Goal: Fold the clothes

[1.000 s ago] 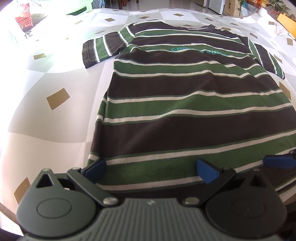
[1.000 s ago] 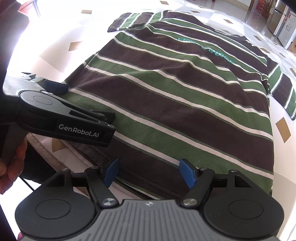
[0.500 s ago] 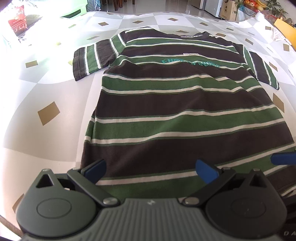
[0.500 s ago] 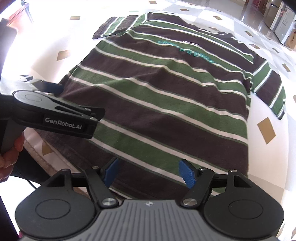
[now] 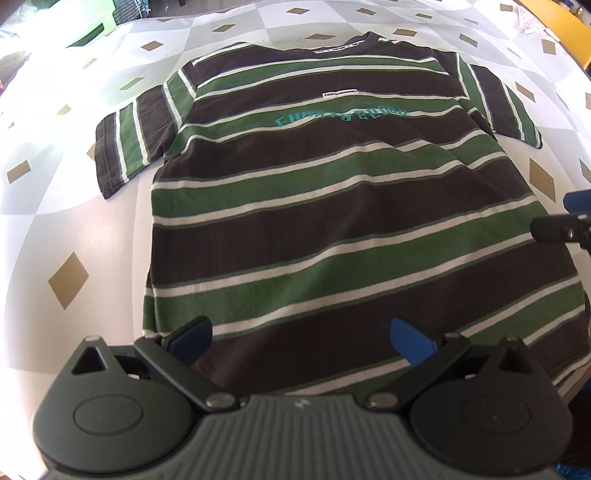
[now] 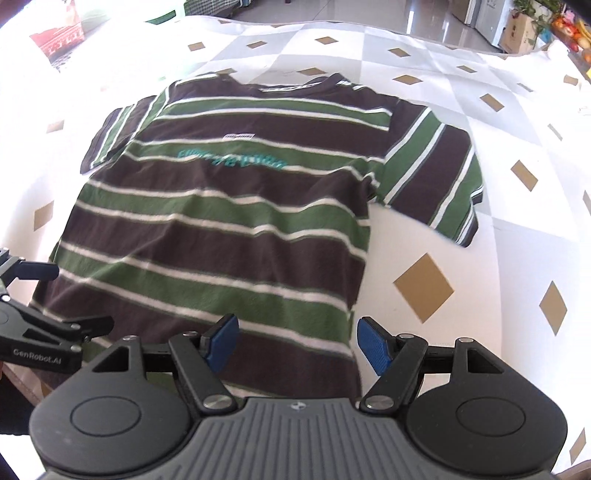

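Observation:
A T-shirt (image 5: 332, 229) (image 6: 221, 221) with brown, green and white stripes and teal lettering lies flat and face up on the cloth-covered table, collar at the far end, both sleeves spread out. My left gripper (image 5: 301, 338) hovers open above the hem near the shirt's left bottom corner, nothing between its blue pads. My right gripper (image 6: 297, 345) is open too, above the hem at the shirt's right bottom corner, holding nothing. Each gripper shows at the edge of the other's view: the right one (image 5: 569, 218) and the left one (image 6: 40, 317).
The table wears a white and grey checked cloth (image 5: 70, 280) (image 6: 424, 288) with gold diamonds. A red patterned item (image 6: 59, 40) lies at the far left. A yellow object (image 5: 561, 26) sits at the far right corner. Boxes and fruit (image 6: 546, 26) stand beyond the table.
Both grippers have pulled back and risen from the hem, so more of the shirt is in view. The right gripper has swung towards the shirt's right side. Neither has taken hold of the cloth.

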A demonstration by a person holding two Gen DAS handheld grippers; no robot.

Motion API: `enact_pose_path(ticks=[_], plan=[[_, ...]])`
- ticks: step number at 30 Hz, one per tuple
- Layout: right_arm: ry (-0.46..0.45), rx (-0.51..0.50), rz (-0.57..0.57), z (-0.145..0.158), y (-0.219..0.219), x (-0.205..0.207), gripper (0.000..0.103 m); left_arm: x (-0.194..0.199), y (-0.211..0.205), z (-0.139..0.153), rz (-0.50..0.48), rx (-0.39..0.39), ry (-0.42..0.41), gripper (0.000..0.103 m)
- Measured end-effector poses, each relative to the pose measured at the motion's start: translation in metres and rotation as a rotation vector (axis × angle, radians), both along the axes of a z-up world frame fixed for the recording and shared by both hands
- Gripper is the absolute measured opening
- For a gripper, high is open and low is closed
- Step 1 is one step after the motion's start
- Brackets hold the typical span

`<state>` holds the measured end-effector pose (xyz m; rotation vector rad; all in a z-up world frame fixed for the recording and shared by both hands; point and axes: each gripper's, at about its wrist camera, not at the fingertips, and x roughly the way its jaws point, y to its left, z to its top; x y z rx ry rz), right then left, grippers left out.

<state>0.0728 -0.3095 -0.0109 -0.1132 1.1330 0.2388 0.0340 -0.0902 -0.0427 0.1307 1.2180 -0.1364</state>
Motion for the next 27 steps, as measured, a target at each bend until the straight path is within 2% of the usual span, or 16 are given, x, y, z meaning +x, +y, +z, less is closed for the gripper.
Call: enact_pose_path(ticks=[8,12,20,27], plan=[[-0.035,0.012,-0.139,-0.001,-0.028,0.043,0.07,0.022,0.007,-0.003,0.019,-0.034,-0.04,0.103],[-0.034,0.01,-0.178,-0.007,-0.034,0.066,0.07,0.028,0.009,-0.01,0.07,-0.071,-0.012,0.103],[-0.045,0.04,-0.228,-0.015,-0.042,0.102,0.07,0.035,0.011,-0.013,0.1,-0.09,-0.008,0.103],[-0.04,0.034,-0.233,-0.023,-0.038,0.117,0.07,0.036,0.012,-0.015,0.117,-0.089,-0.004,0.103]])
